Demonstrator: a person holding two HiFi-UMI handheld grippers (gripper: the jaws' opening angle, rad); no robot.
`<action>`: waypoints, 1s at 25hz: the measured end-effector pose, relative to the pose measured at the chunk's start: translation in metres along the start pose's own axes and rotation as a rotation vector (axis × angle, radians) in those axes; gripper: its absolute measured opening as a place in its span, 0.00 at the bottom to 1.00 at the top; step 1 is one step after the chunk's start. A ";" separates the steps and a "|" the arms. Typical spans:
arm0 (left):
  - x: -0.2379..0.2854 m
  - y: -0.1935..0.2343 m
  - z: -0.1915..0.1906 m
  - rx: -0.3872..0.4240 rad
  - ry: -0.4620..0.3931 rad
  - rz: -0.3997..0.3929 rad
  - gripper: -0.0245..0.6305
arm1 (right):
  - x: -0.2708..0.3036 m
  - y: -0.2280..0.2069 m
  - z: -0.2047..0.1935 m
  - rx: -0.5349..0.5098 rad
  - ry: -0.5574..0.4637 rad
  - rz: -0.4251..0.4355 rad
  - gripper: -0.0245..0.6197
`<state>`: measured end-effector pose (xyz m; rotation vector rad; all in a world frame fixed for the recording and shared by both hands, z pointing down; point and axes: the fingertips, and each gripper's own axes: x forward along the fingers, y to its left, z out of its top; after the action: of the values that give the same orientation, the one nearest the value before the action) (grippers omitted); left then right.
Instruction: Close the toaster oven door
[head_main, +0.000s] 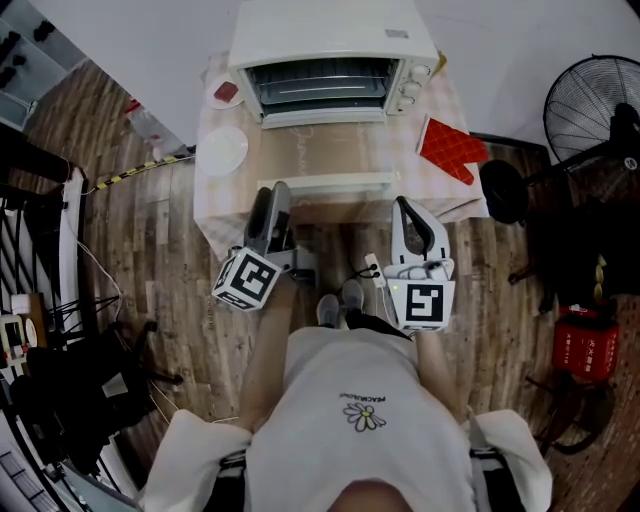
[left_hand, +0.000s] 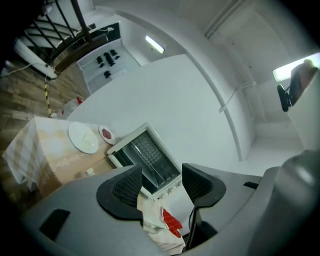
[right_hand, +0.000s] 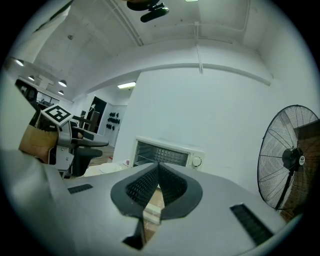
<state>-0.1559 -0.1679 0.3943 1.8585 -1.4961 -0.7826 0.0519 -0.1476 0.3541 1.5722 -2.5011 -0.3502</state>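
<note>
White toaster oven (head_main: 330, 45) sits at the far edge of the check-clothed counter (head_main: 215, 205). Its glass door (head_main: 325, 150) is down flat and still open.

The door's pale handle bar (head_main: 325, 182) lies left to right along the near edge, straight ahead of both grippers.

- Left gripper (head_main: 272, 200): jaws apart, nothing between them, tip by the bar's left end. Judged the nearer.
- Right gripper (head_main: 410, 215): jaws together, empty, just off the right end.

Closing likely means lifting the bar up and away.

Also on the counter are a white plate (head_main: 222, 150) and a red oven mitt (head_main: 452, 150). Wood-plank floor (head_main: 150, 280), with a black standing fan (head_main: 590, 100) to the right.
</note>
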 end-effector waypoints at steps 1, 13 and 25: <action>0.001 0.004 -0.002 -0.024 0.002 0.002 0.41 | 0.000 -0.001 -0.001 0.001 0.005 -0.004 0.05; -0.006 0.081 -0.055 -0.322 0.030 0.149 0.45 | -0.006 -0.006 -0.015 -0.005 0.053 -0.030 0.05; 0.003 0.126 -0.083 -0.612 -0.028 0.185 0.44 | -0.013 -0.014 -0.025 0.015 0.093 -0.072 0.05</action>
<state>-0.1694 -0.1831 0.5438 1.2414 -1.2363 -1.0356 0.0760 -0.1442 0.3741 1.6483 -2.3880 -0.2621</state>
